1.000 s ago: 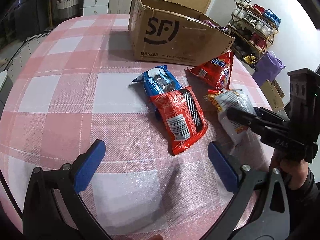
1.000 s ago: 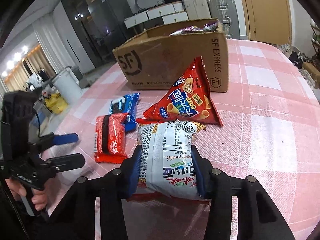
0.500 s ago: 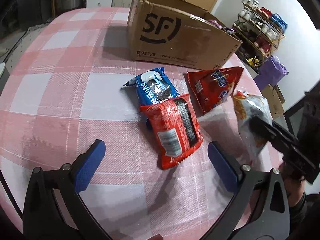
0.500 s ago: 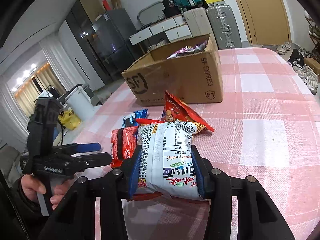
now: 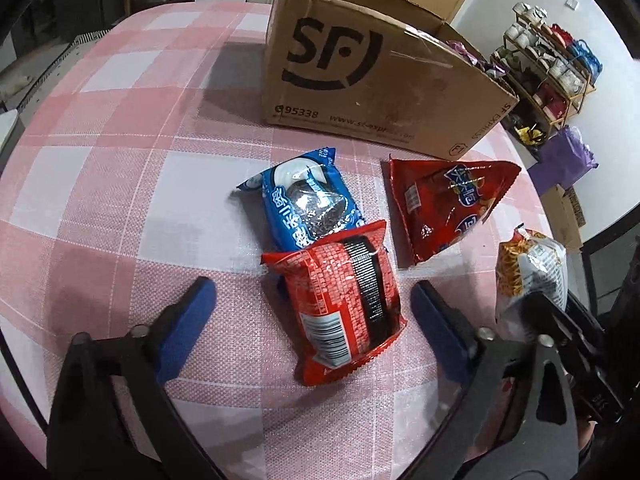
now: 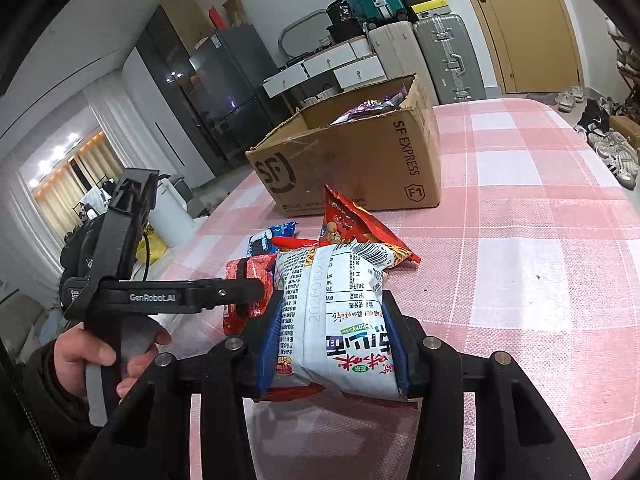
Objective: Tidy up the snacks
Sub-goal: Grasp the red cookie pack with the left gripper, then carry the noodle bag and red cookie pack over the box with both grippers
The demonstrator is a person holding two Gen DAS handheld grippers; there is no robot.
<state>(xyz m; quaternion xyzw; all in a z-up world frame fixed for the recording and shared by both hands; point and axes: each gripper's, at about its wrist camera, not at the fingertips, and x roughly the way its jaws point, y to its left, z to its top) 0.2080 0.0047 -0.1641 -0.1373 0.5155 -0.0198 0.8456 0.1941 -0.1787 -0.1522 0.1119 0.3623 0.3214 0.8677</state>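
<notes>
My left gripper straddles a red snack pack on the pink checked table. Its jaws are closing, the blue pads still clear of the pack on both sides. A blue cookie pack lies partly under the red pack's far end. A red triangular chip bag lies to their right. My right gripper is shut on a white snack bag, lifted off the table; the same white snack bag hangs at the right of the left wrist view. An open cardboard box stands behind the snacks.
The box holds purple wrappers. A person's hand grips the left gripper's handle. Suitcases and drawers stand beyond the table; a shoe rack and a purple bag stand past its right edge.
The left gripper has moved forward over the red pack and its jaws have narrowed around it. The right gripper has lifted the white bag off the table and tilted up.
</notes>
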